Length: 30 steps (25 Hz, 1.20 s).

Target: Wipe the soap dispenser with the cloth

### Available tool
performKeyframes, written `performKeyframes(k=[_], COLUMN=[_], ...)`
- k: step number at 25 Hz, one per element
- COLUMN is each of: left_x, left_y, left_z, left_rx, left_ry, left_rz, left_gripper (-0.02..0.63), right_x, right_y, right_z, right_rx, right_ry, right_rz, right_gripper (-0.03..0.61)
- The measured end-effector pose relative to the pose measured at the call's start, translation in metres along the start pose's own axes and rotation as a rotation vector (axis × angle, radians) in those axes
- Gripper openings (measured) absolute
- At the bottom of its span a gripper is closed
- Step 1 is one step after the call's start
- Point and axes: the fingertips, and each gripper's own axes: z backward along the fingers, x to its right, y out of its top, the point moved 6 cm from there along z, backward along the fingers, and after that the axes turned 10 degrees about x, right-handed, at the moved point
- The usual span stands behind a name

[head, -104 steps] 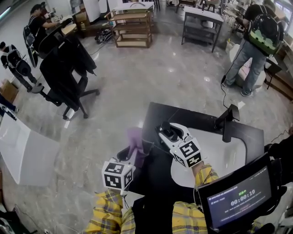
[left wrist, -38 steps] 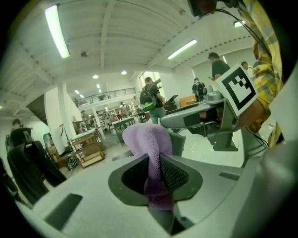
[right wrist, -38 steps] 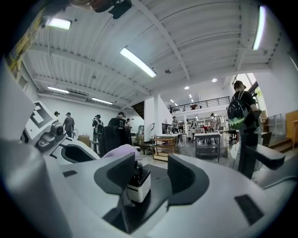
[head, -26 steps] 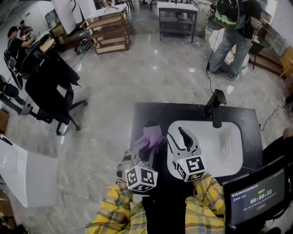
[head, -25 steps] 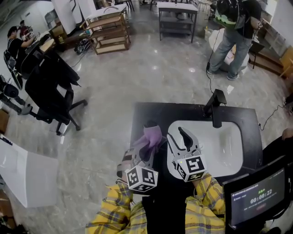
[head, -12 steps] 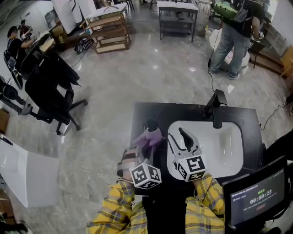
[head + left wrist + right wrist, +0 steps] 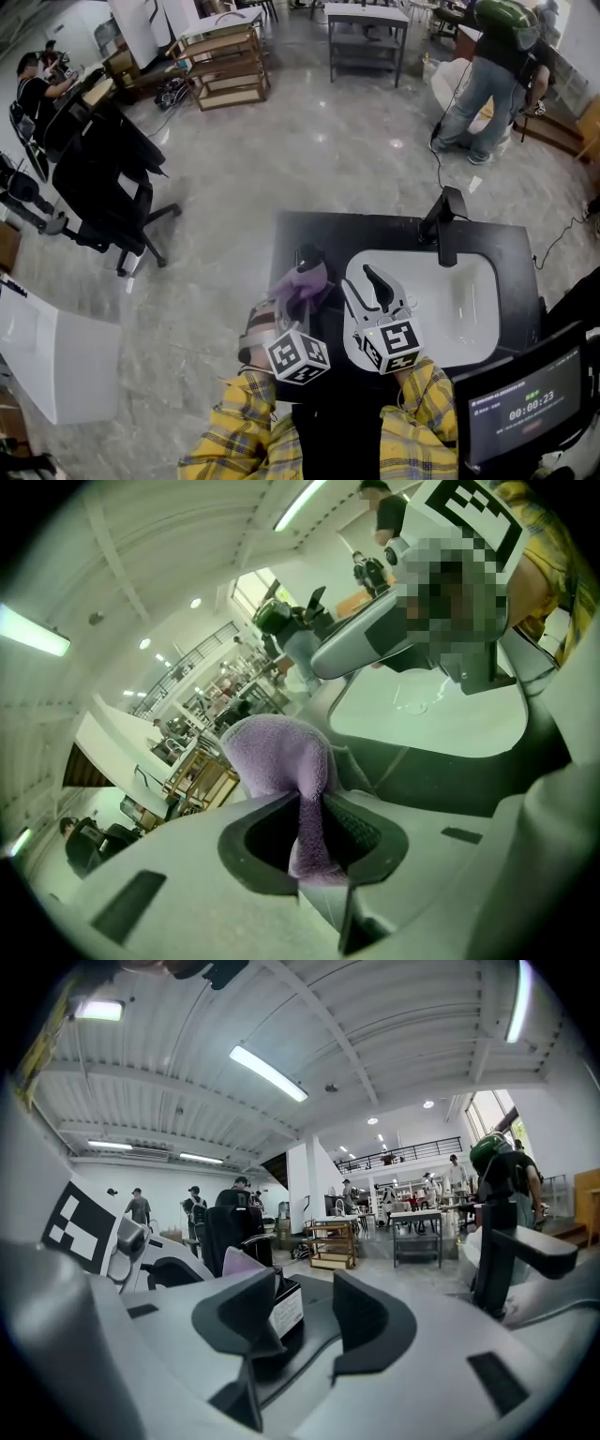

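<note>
- left tongs point(image 7: 314, 829) clamp the purple cloth point(image 7: 279, 759); right tongs point(image 7: 309, 1321) gape wide, gripping nothing.
- soap dispenser point(image 7: 308, 255) stands on the black bench point(image 7: 403, 232), just beyond the cloth.
- risk: with nothing steadying it, a hard wipe could topple it.

bright ceiling strip lights point(image 7: 268, 1073) shining overhead, floor point(image 7: 319, 141) glaring, fisheye edges bending, 2 gripper views vignetting, foreground blurring
</note>
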Motion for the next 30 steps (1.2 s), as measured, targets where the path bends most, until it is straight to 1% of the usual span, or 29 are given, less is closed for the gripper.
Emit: performKeyframes(k=[13,16,19,21,23,25,28,30], left_x=[-0.002,-0.005,-0.008,-0.011,-0.016,-0.022,-0.029,-0.033], left_y=[-0.020,-0.027,-0.032,-0.034,-0.036,-0.039,-0.041,-0.041], left_z=[0.012,0.019,0.027,0.033,0.039,0.046,0.059,0.067], left_rx=[-0.021,-0.036,-0.035,-0.024,-0.011,0.003,0.039,0.089], left_ry=[0.017,0.027,0.040,0.053,0.070,0.091,0.124,0.132], left_rz=[0.017,0.019,0.045,0.084,0.142,0.205,0.302,0.396], left_gripper=[0.061,0.061,0.061,0.061,0.061,0.061,0.061,0.061], right_x=[0.003,0.005,0.006,0.005,0.004,0.002,-0.001,-0.005], right_y=[0.007,0.009,0.011,0.011,0.009,0.006,0.001,-0.001], right_z=[-0.015,-0.024,-0.033,-0.039,-0.046,-0.054,-0.065,-0.071], right_rx=[0.018,0.012,0.010,0.004,-0.010,-0.027,-0.055,-0.075], right_ry=[0.053,0.078,0.110,0.136,0.172,0.226,0.364,0.471], right_rz=[-0.001,-0.007,0.008,0.033,0.051,0.060,0.077,0.068], right_gripper=[0.185,0.186,0.184,0.183,0.183,0.183,0.184,0.191])
